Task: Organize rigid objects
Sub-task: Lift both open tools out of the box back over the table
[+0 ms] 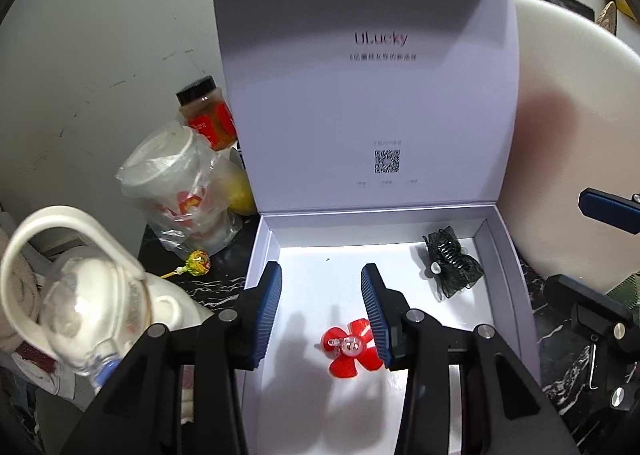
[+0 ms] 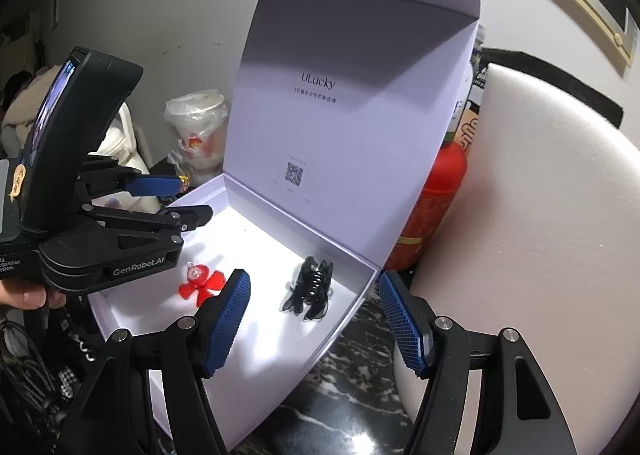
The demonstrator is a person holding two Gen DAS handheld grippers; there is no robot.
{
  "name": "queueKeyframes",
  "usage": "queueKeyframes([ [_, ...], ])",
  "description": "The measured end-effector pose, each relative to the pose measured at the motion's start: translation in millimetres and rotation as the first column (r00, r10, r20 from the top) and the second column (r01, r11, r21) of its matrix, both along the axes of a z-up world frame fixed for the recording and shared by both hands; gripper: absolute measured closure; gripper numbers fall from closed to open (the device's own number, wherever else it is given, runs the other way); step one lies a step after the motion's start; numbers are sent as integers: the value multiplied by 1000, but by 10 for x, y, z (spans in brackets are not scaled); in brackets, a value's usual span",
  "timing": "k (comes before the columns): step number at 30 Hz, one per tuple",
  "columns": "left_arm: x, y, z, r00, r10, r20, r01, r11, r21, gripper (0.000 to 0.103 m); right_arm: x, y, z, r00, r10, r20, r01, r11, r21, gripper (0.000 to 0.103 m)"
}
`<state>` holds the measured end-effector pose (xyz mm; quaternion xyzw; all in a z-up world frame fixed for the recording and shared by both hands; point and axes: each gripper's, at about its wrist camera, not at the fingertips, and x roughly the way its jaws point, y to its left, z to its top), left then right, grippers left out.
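An open white gift box stands with its lid upright. Inside lie a red flower-shaped clip and a black bow hair claw. My left gripper is open and empty, hovering over the box floor just above the red clip, which lies by its right finger. It also shows in the right wrist view. My right gripper is open and empty over the box's front right corner, near the black claw.
Left of the box stand a bagged paper cup, a red-labelled jar, a lollipop and a white-handled bottle. A red extinguisher and a white rounded chair back stand right of the box. The table is black marble.
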<state>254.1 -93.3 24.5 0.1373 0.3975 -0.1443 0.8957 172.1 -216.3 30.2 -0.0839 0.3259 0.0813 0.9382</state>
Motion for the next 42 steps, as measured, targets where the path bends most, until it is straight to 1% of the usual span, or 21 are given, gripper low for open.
queueKeyframes([
  [5, -120, 86, 116, 1000, -2, 15, 2, 1000, -20, 62, -159, 7, 130, 999, -5, 32, 5, 1000, 4, 32],
  [11, -305, 177, 251, 999, 11, 36, -10, 1000, -27, 62, -336, 18, 252, 998, -8, 55, 8, 1000, -1, 31],
  [17, -489, 298, 343, 1000, 12, 29, -10, 998, -65, 62, -532, 29, 319, 997, -16, 75, 16, 1000, 0, 28],
  [24, -728, 396, 420, 998, 23, 52, -20, 998, -63, 62, -744, 39, 356, 996, -12, 89, 12, 1000, 7, 28],
  [34, -1128, 532, 406, 997, -9, 70, 16, 994, -109, 62, -1095, 78, 302, 996, -13, 89, 9, 999, 38, 28],
  [42, -1428, 604, 301, 998, -12, 58, 17, 996, -90, 62, -1364, 136, 227, 996, -10, 87, 5, 998, 56, 27],
])
